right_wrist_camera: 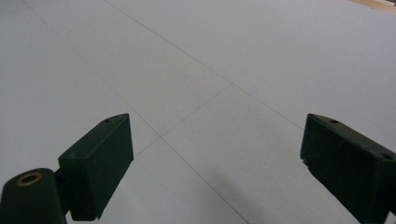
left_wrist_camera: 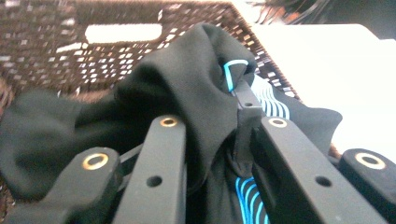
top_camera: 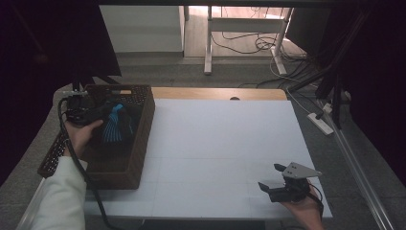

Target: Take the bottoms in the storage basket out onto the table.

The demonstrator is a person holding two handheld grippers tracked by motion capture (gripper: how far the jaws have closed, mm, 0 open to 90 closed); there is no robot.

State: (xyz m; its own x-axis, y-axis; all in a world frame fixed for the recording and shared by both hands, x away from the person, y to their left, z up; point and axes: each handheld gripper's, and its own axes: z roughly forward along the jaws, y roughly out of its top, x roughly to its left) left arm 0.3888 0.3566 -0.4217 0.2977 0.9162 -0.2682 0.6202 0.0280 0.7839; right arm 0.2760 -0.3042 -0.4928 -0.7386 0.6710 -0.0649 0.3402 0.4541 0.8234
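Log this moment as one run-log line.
left gripper: shut on black garment | over basket | right gripper: open, nothing between, over white tabletop

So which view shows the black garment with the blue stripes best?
The left gripper view: the black garment is close up, pinched in the left claw. The high view shows it small and dark in the basket.

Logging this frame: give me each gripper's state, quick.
Left gripper: shut on the black garment with blue stripes, over the wicker basket.
Right gripper: open, holding nothing, above the white table.
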